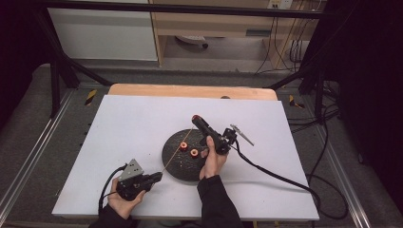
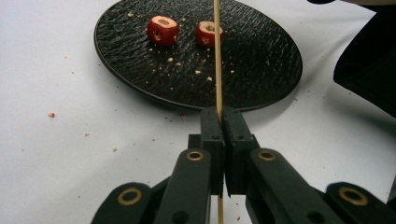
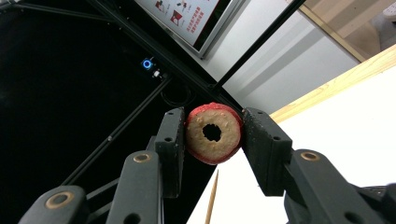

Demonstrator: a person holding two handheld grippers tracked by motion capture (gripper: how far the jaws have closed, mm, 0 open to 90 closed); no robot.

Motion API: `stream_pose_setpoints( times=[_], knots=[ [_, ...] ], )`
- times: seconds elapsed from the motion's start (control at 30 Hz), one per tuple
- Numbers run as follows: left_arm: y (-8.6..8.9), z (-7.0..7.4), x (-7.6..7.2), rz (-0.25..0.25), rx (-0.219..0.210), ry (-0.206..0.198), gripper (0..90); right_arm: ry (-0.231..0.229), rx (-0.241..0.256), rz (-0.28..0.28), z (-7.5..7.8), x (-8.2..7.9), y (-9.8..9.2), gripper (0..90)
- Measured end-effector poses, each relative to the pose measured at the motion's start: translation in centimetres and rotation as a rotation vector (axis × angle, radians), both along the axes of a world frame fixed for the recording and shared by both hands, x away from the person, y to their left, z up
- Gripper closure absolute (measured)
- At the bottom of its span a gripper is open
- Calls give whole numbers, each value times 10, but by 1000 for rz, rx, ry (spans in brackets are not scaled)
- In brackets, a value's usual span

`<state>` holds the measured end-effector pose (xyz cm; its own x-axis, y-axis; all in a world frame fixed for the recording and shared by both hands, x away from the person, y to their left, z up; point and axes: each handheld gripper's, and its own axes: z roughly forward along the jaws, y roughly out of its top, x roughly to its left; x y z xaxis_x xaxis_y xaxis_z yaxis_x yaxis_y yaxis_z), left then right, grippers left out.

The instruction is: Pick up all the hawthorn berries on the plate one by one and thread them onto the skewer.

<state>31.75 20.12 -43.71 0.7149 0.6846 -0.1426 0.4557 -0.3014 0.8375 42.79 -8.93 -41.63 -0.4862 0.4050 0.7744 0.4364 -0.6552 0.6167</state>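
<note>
plate (image 1: 183, 164) on table (image 1: 119, 128) | two fruit pieces (image 1: 183, 146) on plate | skewer (image 1: 177, 151) above them

White counter (image 1: 142, 142) on a wooden base, a light wood strip (image 1: 190, 90) showing along the far edge. Round black textured plate (image 1: 177, 164) just right of centre toward the near side, lying flat on the white surface, with two cored red fruit pieces (image 2: 162, 29) side by side on it and pale crumbs (image 2: 198, 72) scattered across the dark face. More small crumbs and a red speck (image 2: 51, 114) loose on the counter beside the plate's near rim.
</note>
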Motion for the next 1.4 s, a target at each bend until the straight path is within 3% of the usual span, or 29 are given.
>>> stream_pose_setpoints(
  times=[0.57,1.07,1.4],
  knots=[
    [-2,-1,-1,16,-28,1,880,7,24,9,-6,-2,4,604],
    [-14,-4,-3,49,-61,21,882,22,40,26,-14,-7,9,606],
    [-18,-4,-5,50,-68,8,884,21,50,29,-13,-8,8,608]
  ],
)
